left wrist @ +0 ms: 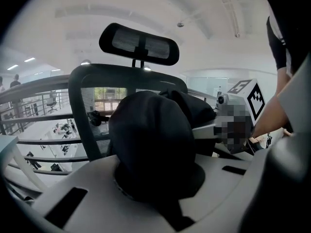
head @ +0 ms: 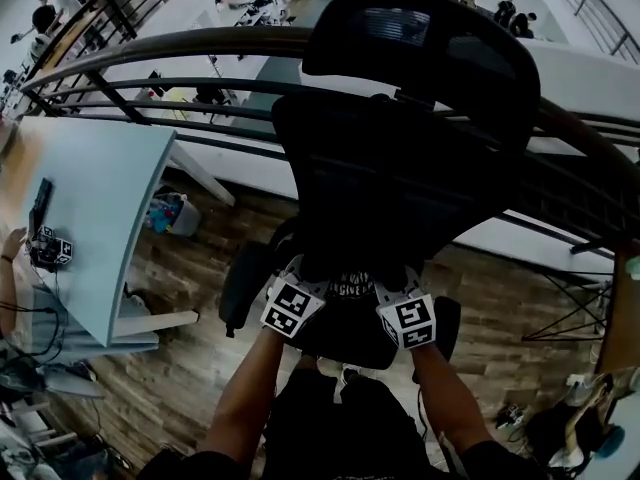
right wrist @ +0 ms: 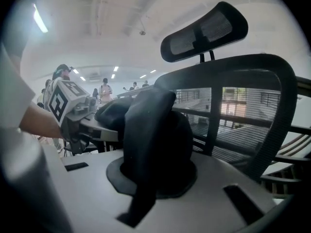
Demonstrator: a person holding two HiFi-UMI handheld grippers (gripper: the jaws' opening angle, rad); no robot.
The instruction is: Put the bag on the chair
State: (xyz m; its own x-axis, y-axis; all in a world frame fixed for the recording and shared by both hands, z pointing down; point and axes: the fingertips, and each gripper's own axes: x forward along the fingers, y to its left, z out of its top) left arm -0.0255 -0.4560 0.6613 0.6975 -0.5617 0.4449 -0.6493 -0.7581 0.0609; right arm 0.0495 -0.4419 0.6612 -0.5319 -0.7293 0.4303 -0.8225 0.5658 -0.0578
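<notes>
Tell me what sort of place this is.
Probably an office on a mezzanine or upper level: a mesh-backed office chair, a white desk beside it, and a curved railing overlooking a lower floor.

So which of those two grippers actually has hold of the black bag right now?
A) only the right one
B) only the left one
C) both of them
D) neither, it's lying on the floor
C: each gripper view shows the black bag bunched in closed jaws, so the left gripper and the right gripper both grip it.
</notes>
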